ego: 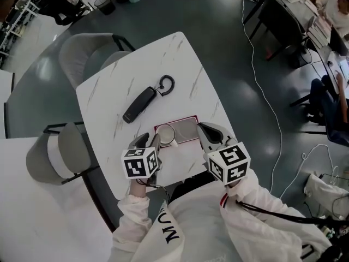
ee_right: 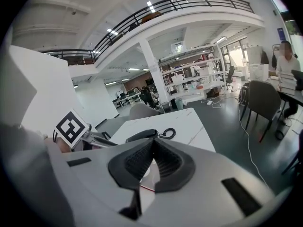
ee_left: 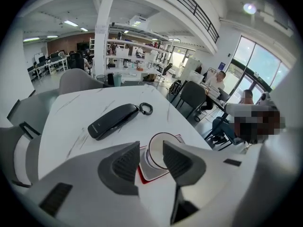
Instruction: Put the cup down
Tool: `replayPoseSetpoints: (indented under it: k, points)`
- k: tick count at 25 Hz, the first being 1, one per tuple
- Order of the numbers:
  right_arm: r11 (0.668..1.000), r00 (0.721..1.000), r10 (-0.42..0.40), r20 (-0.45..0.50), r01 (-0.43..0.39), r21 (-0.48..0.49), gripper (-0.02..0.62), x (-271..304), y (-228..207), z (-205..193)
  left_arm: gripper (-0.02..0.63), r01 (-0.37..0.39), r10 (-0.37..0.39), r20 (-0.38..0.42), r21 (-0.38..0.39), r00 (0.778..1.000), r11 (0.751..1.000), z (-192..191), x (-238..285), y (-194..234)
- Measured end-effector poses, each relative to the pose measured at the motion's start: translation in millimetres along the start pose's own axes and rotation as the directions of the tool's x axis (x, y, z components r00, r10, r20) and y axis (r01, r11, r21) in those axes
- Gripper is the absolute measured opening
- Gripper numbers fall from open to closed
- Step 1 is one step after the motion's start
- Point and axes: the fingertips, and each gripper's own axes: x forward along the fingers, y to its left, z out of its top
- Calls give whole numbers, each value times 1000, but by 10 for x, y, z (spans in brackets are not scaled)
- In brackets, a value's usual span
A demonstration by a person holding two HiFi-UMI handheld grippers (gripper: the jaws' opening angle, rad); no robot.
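- Head view: White sleeves point(ego: 248, 198) fill the bottom of the frame, each ending in a grey gripper topped by a cube with black-and-white square markers. The left gripper point(ego: 151, 142) and the right gripper point(ego: 206, 132) flank a shallow rectangular tray point(ego: 177, 119) with a red rim. The tray lies near the front edge of a white, marble-veined table point(ego: 109, 91) with rounded corners. A white cup point(ego: 166, 134) stands upright on the tray's left end, just beside the left gripper's tips. Beyond it lies a slim black phone handset point(ego: 139, 104) with a coiled cord point(ego: 166, 84). Grey padded chairs point(ego: 87, 51) stand at the table's far side.
- Left gripper view: The ribbed dark pads are spread apart and the cup's round rim shows in the gap just ahead of them, seated on the tray. Whether either pad touches the cup cannot be told.
- Right gripper view: The two ribbed pads are pressed together at their tips, with nothing between them. The handset and its cord lie past them on the tabletop.
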Motion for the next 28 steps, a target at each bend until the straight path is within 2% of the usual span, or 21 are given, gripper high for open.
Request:
replayPoseSetpoints:
  k: [6, 16, 23, 28]
  points:
    - [1000, 1000, 1, 31, 0, -31, 5, -192, 241, -11, 137, 6, -6, 95, 0, 995, 1000, -40, -364, -37]
    - [992, 995, 20, 94, -8, -124, 5, -563, 802, -21, 135, -11, 6, 238, 20, 971, 1000, -182, -1045, -1]
    - [988, 991, 28, 134, -7, -155, 5, -818, 1161, -68, 129, 18, -30, 326, 41, 945, 999, -371, -1427, -62]
    - [985, 984, 38, 173, -8, -175, 5, -984, 1402, -80, 55, 5, -30, 407, 61, 913, 998, -412, -1703, -141]
